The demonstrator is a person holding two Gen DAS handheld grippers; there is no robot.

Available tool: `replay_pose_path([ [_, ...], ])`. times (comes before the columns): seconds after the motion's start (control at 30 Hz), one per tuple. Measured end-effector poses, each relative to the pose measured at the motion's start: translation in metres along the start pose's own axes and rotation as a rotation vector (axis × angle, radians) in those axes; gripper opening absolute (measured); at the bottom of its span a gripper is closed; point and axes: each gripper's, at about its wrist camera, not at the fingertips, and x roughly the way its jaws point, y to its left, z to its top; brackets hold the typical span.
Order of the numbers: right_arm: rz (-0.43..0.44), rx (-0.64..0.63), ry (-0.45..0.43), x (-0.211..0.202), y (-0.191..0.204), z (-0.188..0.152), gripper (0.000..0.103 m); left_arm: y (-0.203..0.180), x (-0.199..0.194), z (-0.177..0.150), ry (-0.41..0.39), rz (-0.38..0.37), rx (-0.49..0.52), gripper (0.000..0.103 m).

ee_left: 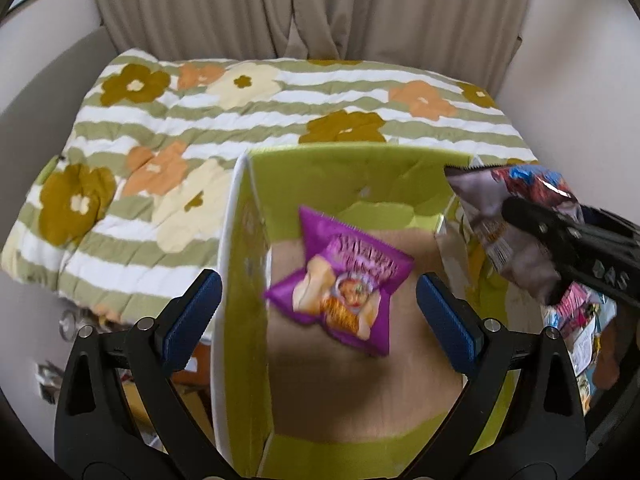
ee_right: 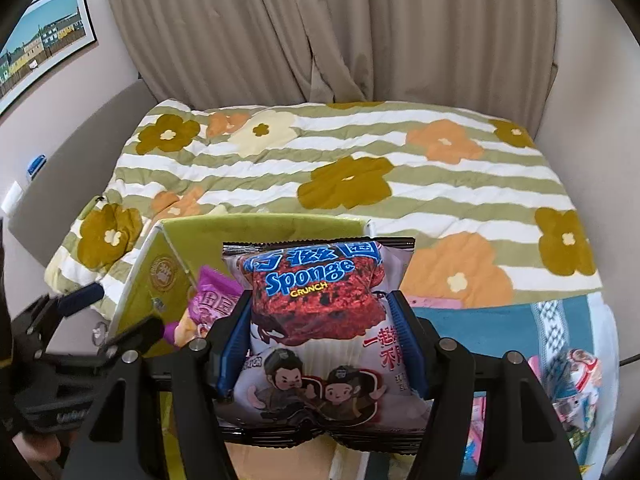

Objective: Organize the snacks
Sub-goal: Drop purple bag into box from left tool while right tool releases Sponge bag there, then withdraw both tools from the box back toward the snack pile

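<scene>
While the green box (ee_left: pixel 352 172) sits open at the near edge of the flowered quilt (ee_left: pixel 168 128), its brown floor is bare except for one purple snack bag (ee_left: pixel 340 280) lying near the middle, blurred in the left wrist view. Bare floor shows on every side of that bag, most of it toward the near wall. A white-edged side wall of the box rises on the left of that view, and the far wall stands upright behind the bag. Beyond the box the quilt runs flat and unoccupied back to the beige curtain (ee_left: pixel 304 4).

Above the box, the left gripper (ee_left: pixel 320 316) points steeply down into it with its jaws spread wide apart; nothing is between them, and the purple bag lies below, clear of both blue pads (ee_left: pixel 192 316).

At the right rim of the box, the right gripper (ee_right: pixel 320 344) also tilts downward and is clamped on a red and white Sponge Crunch bag (ee_right: pixel 316 320), its blue pads pressing the bag's two sides. Held upright, the bag hangs over the right edge of the box with its crimped top uppermost. More snack packets (ee_right: pixel 576 384) lie in a loose heap on a blue and white cloth (ee_right: pixel 500 328) to the right of the box, just beside its wall.
</scene>
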Motion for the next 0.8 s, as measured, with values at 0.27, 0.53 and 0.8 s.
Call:
replay_pose_path([
  [0.27,0.02,-0.022,0.021,0.023,0.013,0.001,0.061,0.005,-0.007,-0.019,0.009,-0.007,-0.01,0.097],
  [0.53,0.013,-0.08,0.031,0.045,0.027,0.002,0.096,0.014,-0.004,-0.025,0.018,0.016,-0.014,0.097],
  [0.8,0.011,-0.078,0.035,0.038,0.027,-0.008,0.102,0.018,-0.002,-0.031,0.026,0.009,-0.012,0.097],
])
